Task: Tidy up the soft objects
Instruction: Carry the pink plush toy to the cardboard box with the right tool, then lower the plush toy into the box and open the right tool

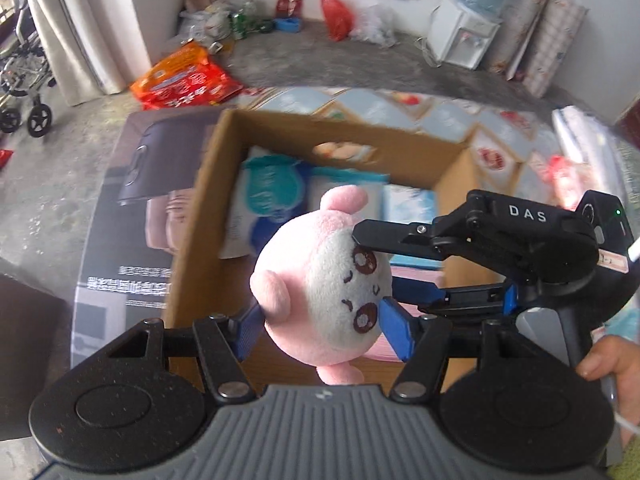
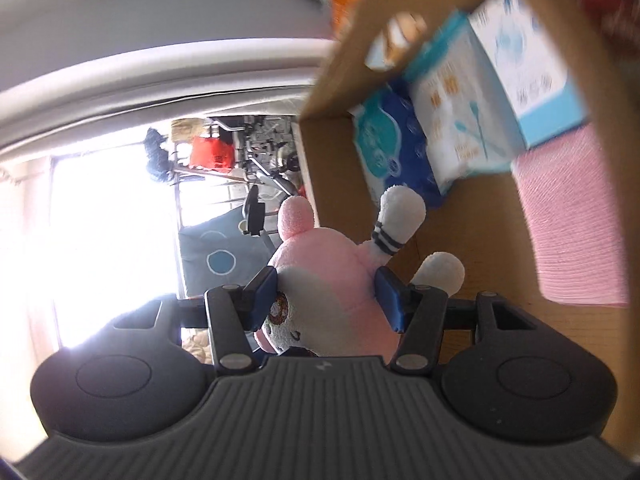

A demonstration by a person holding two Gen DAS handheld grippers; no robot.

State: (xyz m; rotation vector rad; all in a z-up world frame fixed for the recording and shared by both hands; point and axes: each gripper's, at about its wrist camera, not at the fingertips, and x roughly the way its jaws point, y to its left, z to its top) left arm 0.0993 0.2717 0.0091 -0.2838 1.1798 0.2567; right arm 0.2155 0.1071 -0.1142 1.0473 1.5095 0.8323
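A pink and white plush toy (image 1: 320, 280) with brown eyes hangs over the open cardboard box (image 1: 200, 220). My left gripper (image 1: 322, 330) is shut on it, blue pads (image 1: 250, 332) pressing its sides. My right gripper (image 1: 376, 262), black and marked DAS, comes in from the right and clamps the same toy across its face. In the right wrist view the plush toy (image 2: 320, 276) sits between the right gripper (image 2: 326, 292) pads, white feet pointing into the box (image 2: 472, 240). Inside lie a blue wipes pack (image 2: 384, 148), a white carton (image 2: 452, 120) and a pink cloth (image 2: 572, 220).
The box stands on a large printed carton (image 1: 132, 200) beside a patterned quilt (image 1: 440, 116). On the grey floor behind are red bags (image 1: 184, 80), a water dispenser (image 1: 464, 36) and a wheelchair (image 1: 24, 80). A hand (image 1: 608, 360) grips the right gripper's handle.
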